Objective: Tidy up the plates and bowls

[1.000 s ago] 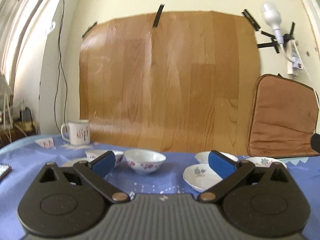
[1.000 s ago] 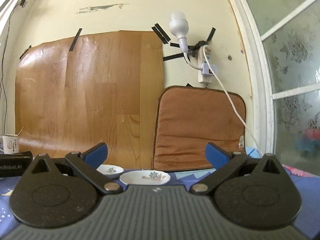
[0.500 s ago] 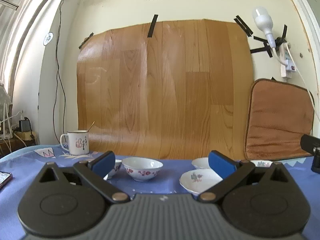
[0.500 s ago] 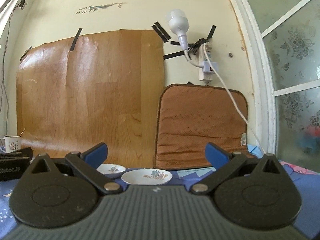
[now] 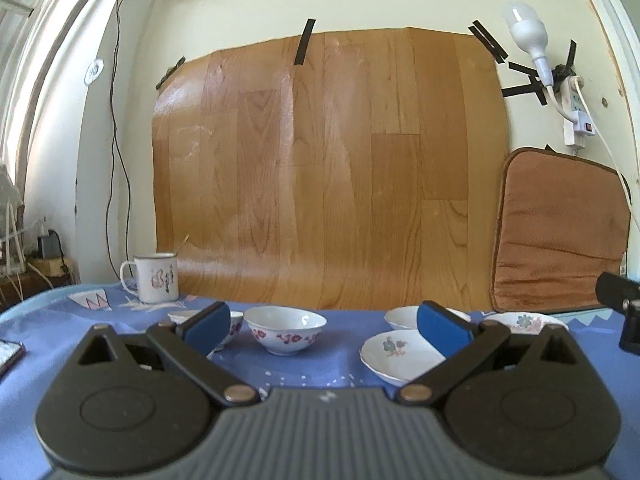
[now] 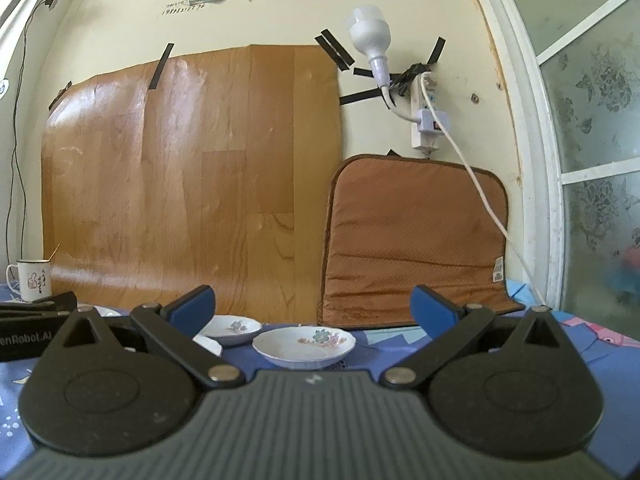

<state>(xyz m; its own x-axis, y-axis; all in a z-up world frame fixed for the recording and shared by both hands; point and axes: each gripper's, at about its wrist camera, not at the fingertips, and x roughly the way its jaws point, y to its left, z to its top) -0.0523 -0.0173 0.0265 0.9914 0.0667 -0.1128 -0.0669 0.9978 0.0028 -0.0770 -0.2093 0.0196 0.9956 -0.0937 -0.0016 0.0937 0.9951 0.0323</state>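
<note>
Ahead of left gripper [image 5: 324, 326], jaws apart, empty: floral bowl [image 5: 285, 330] on blue tablecloth [image 5: 304, 368], plate [image 5: 400, 356] to its right. Ahead of right gripper [image 6: 314, 312], jaws apart, empty: flowered plate [image 6: 304, 346], smaller plate [image 6: 231, 330] just beside.

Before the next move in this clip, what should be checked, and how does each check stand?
1. Left gripper jaws open, holding nothing: ok.
2. Right gripper jaws open, holding nothing: ok.
3. Red-flowered bowl upright, between the left jaws: ok.
4. Flowered plate ahead of the right gripper, unobstructed: ok.
5. Mug apart from the bowl: ok.
6. Dishes already stacked: not ok.
</note>
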